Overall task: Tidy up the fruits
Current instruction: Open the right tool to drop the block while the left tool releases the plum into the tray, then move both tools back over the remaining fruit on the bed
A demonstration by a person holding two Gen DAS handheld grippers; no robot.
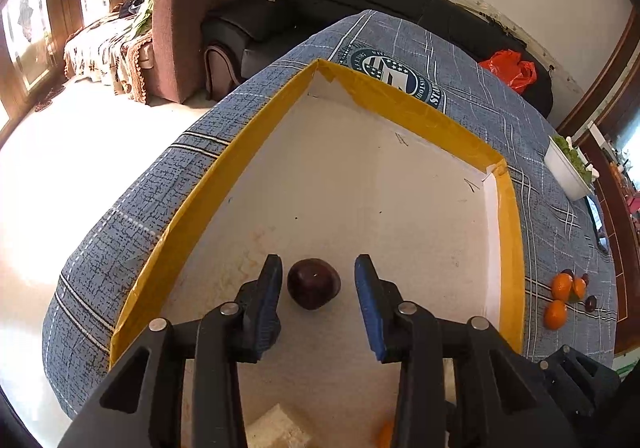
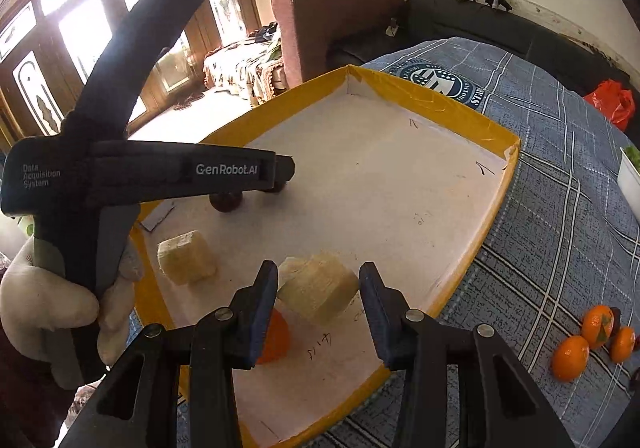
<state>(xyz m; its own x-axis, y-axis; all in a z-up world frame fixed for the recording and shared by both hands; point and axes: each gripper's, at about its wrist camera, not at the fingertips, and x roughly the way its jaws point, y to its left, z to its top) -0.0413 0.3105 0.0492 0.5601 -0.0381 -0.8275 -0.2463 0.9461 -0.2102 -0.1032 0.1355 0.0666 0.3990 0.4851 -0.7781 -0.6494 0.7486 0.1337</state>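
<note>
A dark plum (image 1: 314, 284) rests on the white floor of the yellow-rimmed tray (image 1: 224, 175). My left gripper (image 1: 318, 260) straddles it, open, with a gap between each pad and the fruit. The right wrist view shows that gripper (image 2: 252, 191) over the plum (image 2: 226, 203). My right gripper (image 2: 319, 270) is open above the tray's (image 2: 480, 119) near part, nothing between its pads. An orange (image 2: 278, 340) lies on the tray floor, partly hidden behind its left finger. More oranges (image 2: 570, 358) and dark plums (image 1: 591, 303) sit on the blue checked cloth to the right of the tray.
Two pale blocks (image 2: 186, 258) (image 2: 320, 290) lie in the tray's near part. A white tub of greens (image 1: 568, 171) and a red bag (image 1: 510, 67) sit further right on the table. A gloved hand (image 2: 48, 304) holds the left gripper. Sofas stand beyond the table's edge.
</note>
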